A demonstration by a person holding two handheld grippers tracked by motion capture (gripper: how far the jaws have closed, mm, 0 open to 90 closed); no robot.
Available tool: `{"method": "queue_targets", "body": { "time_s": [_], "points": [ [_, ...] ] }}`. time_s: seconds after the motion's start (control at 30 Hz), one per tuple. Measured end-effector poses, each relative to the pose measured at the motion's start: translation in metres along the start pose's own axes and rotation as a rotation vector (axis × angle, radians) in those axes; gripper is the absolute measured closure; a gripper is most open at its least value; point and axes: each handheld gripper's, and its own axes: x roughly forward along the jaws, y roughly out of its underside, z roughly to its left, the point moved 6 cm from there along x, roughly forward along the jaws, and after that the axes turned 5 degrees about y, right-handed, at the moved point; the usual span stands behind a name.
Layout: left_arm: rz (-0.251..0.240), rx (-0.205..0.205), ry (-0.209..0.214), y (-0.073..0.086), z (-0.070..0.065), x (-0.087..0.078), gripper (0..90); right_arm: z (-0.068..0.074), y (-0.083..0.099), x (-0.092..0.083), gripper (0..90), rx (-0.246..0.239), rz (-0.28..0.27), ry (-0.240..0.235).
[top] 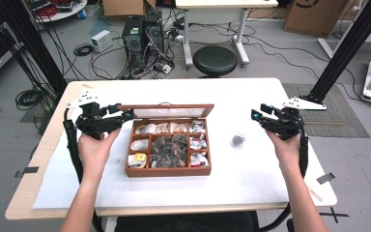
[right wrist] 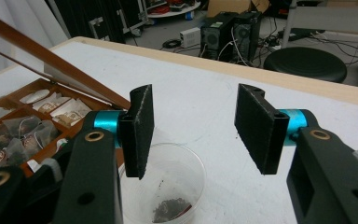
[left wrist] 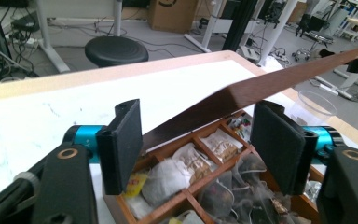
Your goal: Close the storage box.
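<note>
The left gripper (top: 125,116) is hovering at the left rear corner of the wooden box (top: 168,170), with its jaws standing apart and pressing on nothing. In the left gripper view, the left gripper (left wrist: 196,149) is framing the edge of the raised lid (left wrist: 261,88), which is passing between the jaws without touching either pad. The lid (top: 166,111) is standing open, tilted back from the rear wall of the box. Below it, the compartments are holding tea bags (left wrist: 177,175) in paper and mesh wrappers.

The right gripper (top: 257,116) is hovering over the white table (top: 251,183), well apart from the box, and its jaws are also standing apart with nothing between them. In the right gripper view, the right gripper (right wrist: 193,135) is pointing down at a clear plastic cup (right wrist: 168,186) just below the jaws. The cup (top: 237,140) is sitting on the table between the box and the right hand (top: 285,150), and it is containing a small dark clump at the bottom.
</note>
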Motion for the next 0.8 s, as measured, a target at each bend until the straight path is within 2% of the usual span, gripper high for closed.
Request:
{"method": "queue_targets", "body": {
  "time_s": [0.17,0.33,0.53,0.8],
  "points": [
    [0.000,-0.021,0.011,0.009,-0.003,-0.003,33.4,0.002,0.000,0.000,48.3,-0.005,0.000,0.002],
    [0.005,-0.020,0.009,0.017,-0.006,-0.007,33.4,0.002,-0.001,0.000,48.3,-0.013,-0.006,0.003],
    [0.008,-0.040,0.029,0.028,-0.010,-0.010,33.6,0.002,-0.002,-0.001,48.3,-0.008,-0.006,0.005],
    [0.030,-0.025,0.032,0.047,-0.016,-0.016,34.6,0.003,-0.002,-0.001,48.3,-0.014,-0.011,0.007]
  ]
}}
